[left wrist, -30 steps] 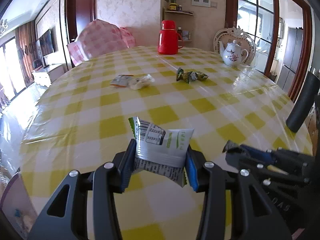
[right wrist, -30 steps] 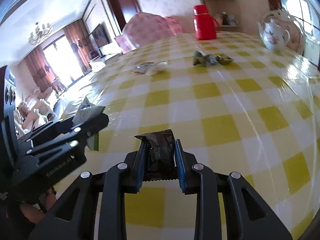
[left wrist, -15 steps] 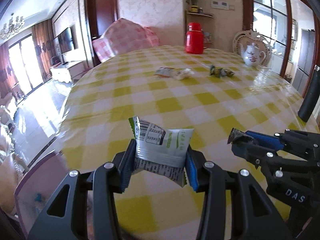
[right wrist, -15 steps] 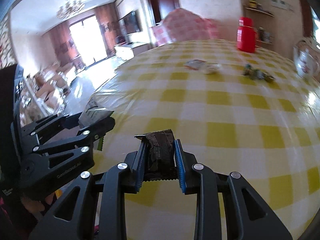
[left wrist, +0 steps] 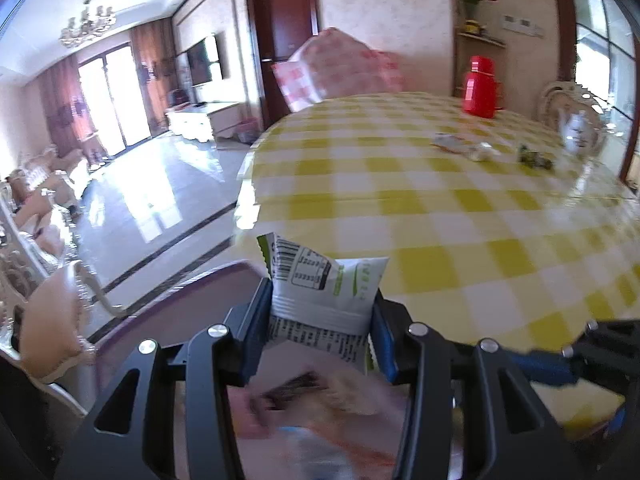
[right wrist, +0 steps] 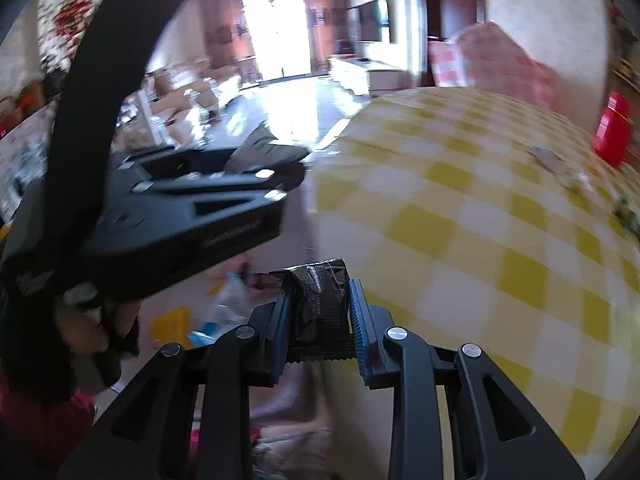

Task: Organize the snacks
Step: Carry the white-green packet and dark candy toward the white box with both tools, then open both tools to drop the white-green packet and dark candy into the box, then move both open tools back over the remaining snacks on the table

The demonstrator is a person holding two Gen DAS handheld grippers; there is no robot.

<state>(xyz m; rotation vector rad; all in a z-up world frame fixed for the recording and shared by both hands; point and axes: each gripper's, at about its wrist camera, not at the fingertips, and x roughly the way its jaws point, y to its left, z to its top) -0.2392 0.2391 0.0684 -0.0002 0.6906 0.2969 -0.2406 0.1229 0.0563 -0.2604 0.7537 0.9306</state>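
Both packets, since then, over pink bin (left wrist: 168, 308)

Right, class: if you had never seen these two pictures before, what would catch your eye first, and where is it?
First, the white and green snack packet clamped in the left tongs at the bottom centre of the left view. In the right view, the dark snack wrapper pinched in the right tongs stands out. Behind both spreads the yellow-checked tablecloth, with a bright red flask at its far side.
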